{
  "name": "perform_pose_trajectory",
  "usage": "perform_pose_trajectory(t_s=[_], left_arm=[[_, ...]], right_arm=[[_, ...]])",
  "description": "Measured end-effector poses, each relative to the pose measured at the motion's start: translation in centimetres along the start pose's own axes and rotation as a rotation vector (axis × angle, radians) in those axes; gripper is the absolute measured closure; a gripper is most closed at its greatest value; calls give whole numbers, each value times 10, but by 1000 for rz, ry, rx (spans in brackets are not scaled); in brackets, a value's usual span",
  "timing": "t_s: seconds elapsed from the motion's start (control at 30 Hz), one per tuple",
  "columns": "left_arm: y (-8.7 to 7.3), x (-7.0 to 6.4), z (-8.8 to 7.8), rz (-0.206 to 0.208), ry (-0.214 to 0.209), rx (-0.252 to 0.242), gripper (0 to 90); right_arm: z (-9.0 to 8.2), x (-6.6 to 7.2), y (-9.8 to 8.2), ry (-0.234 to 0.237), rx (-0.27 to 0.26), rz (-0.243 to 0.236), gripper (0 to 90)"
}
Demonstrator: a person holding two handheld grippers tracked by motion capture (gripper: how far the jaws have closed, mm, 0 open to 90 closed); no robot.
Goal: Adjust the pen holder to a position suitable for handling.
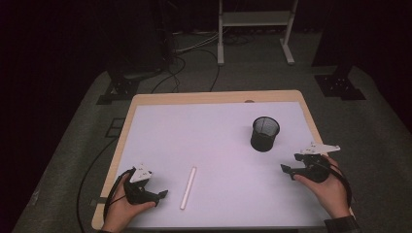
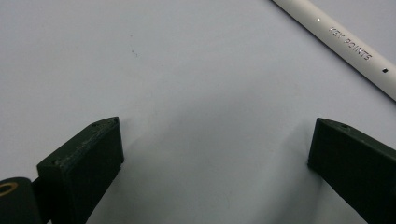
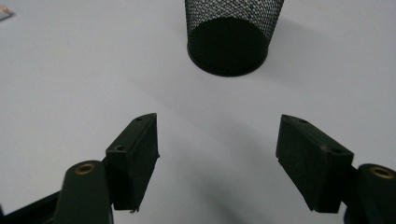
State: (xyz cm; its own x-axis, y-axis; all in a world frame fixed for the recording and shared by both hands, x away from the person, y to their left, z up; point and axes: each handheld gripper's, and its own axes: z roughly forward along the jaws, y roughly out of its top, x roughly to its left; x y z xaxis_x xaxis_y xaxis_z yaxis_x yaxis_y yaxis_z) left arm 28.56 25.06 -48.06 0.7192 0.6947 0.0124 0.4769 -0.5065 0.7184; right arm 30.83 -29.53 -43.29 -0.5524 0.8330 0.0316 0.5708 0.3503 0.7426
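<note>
A white pen (image 1: 188, 187) lies on the white mat, near the front and left of centre; in the left gripper view the pen (image 2: 345, 49) crosses the top right corner with printed lettering on its barrel. My left gripper (image 1: 163, 194) rests low at the front left, just left of the pen, its jaws open and bare (image 2: 215, 144). A black mesh cup (image 1: 265, 133) stands upright at the right of the mat; the right gripper view looks at the cup (image 3: 231, 35) from close by. My right gripper (image 1: 290, 163) hovers in front of it, open with nothing between the jaws (image 3: 217, 140).
The mat covers a wooden table (image 1: 145, 98) whose edge shows along the back and left. Beyond the table are cables, black stand bases (image 1: 340, 87) and a white frame (image 1: 252, 29) on a grey floor.
</note>
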Motion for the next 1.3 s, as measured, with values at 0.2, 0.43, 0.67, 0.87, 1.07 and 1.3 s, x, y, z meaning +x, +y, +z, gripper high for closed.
perform_pose_trajectory(t_s=[0.2,0.43,0.67,0.87,1.07,1.3], left_arm=[[0,0,0,0,0,0,26],[0,0,0,0,0,0,26],[0,0,0,0,0,0,26],[0,0,0,-1,0,-1,26],[0,0,0,0,0,-1,26],[0,0,0,-1,1,-3,25]], right_arm=[[-3,-2,13,9,-12,-4,308],[-5,-3,25,17,-16,-6,318],[-3,-5,36,22,-21,-12,321],[-2,-5,44,23,-29,-12,321],[-1,-7,55,24,-37,-15,321],[0,-9,65,24,-37,-21,321]])
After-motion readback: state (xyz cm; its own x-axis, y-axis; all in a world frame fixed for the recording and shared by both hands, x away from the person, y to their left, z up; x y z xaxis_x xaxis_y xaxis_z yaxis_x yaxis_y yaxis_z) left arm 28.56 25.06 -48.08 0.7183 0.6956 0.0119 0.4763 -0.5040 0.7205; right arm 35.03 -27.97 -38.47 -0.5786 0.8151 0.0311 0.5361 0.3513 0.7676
